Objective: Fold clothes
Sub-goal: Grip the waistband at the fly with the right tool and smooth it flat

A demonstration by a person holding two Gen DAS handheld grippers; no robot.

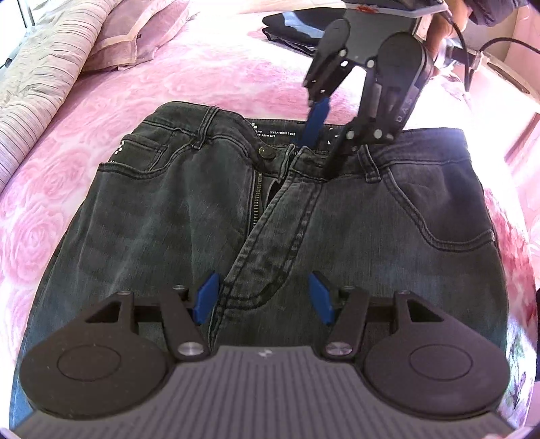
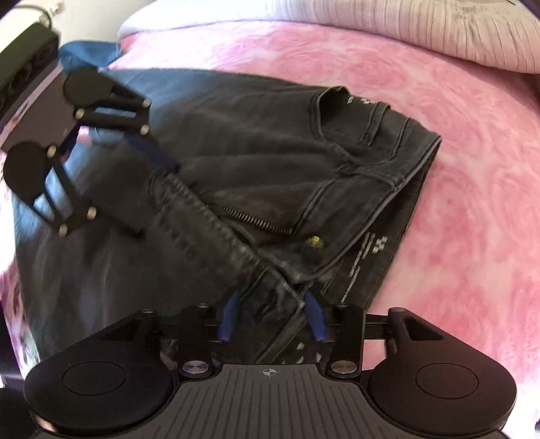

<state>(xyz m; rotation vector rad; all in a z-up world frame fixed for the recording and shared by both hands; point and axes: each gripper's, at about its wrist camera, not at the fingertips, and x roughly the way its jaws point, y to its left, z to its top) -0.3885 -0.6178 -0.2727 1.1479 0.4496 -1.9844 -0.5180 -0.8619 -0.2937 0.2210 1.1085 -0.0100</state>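
Dark grey jeans [image 1: 175, 216] lie front side up on the pink floral bedspread [image 1: 67, 141], waistband away from me, fly unzipped. My left gripper [image 1: 265, 297] is open, its blue pads either side of the crotch seam, just above the cloth. My right gripper [image 1: 320, 158] comes in from the far side with its fingers either side of the waistband edge by the fly. In the right wrist view the waistband [image 2: 287, 293] sits between the blue pads of that gripper [image 2: 270, 307], which press on it; my left gripper [image 2: 158, 189] shows at left over the jeans [image 2: 236, 141].
A pink pillow [image 1: 135, 37] and a striped cushion [image 1: 30, 101] lie at the far left of the bed. A folded dark garment [image 1: 290, 30] lies at the far side behind the right gripper. Cables [image 1: 472, 44] trail at the top right.
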